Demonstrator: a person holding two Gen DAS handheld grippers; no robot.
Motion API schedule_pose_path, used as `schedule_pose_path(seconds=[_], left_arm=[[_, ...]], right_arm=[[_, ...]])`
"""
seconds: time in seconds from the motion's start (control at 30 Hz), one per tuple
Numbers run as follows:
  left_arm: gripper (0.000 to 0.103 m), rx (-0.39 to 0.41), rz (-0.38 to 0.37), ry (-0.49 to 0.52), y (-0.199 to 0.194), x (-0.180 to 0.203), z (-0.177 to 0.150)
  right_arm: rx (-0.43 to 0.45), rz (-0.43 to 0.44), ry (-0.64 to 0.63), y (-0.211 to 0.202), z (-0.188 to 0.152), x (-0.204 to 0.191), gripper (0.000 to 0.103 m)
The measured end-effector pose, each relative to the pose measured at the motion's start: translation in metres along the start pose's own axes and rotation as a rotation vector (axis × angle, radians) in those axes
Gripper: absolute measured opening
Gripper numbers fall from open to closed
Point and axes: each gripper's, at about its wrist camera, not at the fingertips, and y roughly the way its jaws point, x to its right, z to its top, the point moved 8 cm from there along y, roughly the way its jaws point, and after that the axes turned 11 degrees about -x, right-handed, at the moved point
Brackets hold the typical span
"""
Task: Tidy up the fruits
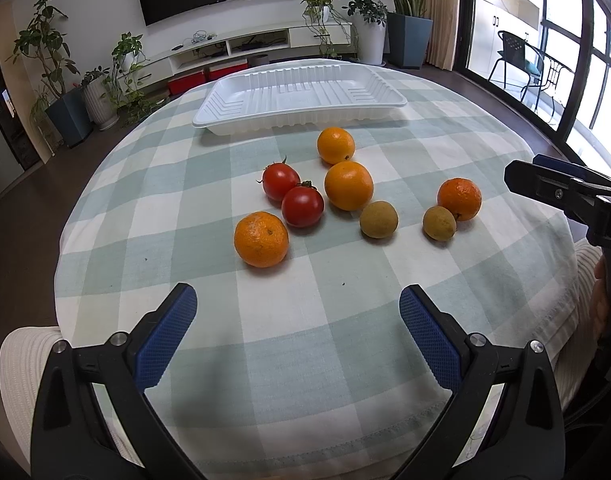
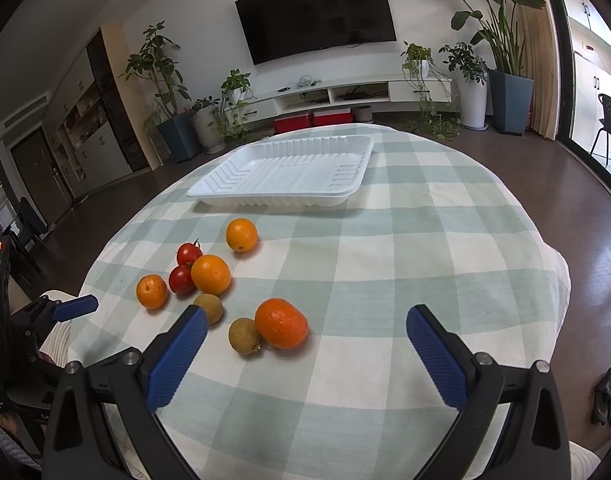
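Eight round fruits (image 1: 348, 185) lie loose before a ribbed white tray (image 1: 301, 96); each hand-held gripper (image 1: 298, 332) gapes wide, empty.

We count four oranges in front of the tray (image 1: 301, 96): one (image 1: 335, 145) just before it, one (image 1: 348, 185) behind that, one (image 1: 261, 239) farthest from the tray on the left, and one (image 1: 459, 199) off to the right. We count two tomatoes (image 1: 280, 181) (image 1: 302, 205), touching, left of the middle orange. We count two brown fruits (image 1: 378, 219) (image 1: 439, 223), farther from the tray. One tray.
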Motion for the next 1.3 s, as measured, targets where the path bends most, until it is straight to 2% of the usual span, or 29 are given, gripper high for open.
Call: schedule_pose_path(seconds=[1.3], left_arm=[[0.103, 0.003, -0.002, -0.002, -0.0018, -0.0018, 0.0006]], right_arm=[[-0.005, -0.004, -0.003, 0.0016, -0.0003, -0.0015, 0.102]])
